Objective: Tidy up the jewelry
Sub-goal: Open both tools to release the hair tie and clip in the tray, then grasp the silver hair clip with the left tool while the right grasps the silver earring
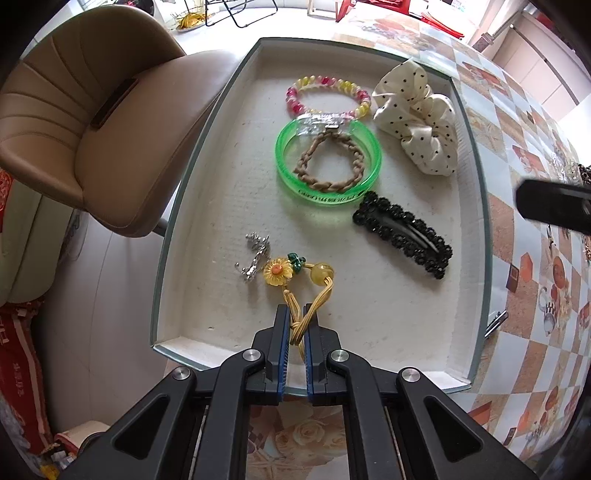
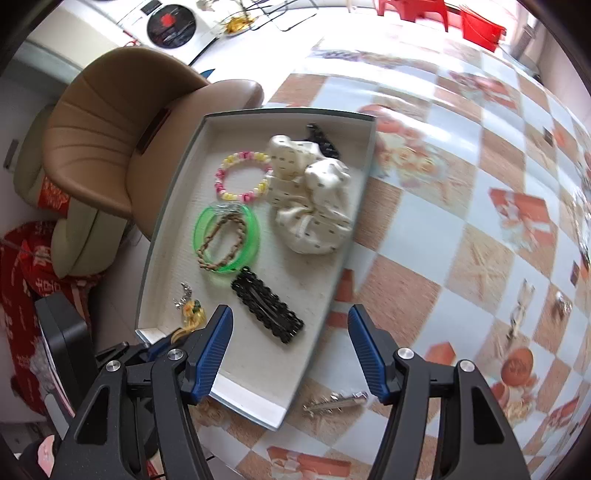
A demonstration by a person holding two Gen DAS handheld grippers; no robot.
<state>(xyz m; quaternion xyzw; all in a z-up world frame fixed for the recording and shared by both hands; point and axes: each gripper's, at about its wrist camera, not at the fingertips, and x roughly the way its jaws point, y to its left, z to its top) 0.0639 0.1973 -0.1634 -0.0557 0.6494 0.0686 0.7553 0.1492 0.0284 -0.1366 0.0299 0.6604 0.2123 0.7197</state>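
Note:
My left gripper [image 1: 296, 317] is shut on the yellow cord of a sunflower hair tie [image 1: 295, 275], whose flower end rests on the white tray [image 1: 207, 288] floor near its front edge. The tray also holds a pink-yellow bead bracelet [image 1: 364, 107], a green bangle [image 1: 286, 171] around a tan braided tie [image 1: 306, 164], a polka-dot scrunchie [image 1: 421, 122], a black hair clip [image 1: 402, 230] and a silver charm [image 1: 255, 258]. My right gripper [image 2: 290, 328] is open and empty above the tray's near right edge [image 2: 258, 410]. A silver clip [image 2: 334, 402] lies on the table beside the tray.
A tan padded chair [image 1: 88, 122] stands left of the tray, past the table edge. The checkered tablecloth [image 2: 461, 221] spreads right, with small jewelry pieces [image 2: 521, 306] at its right side. Red stools [image 2: 413, 11] stand far back.

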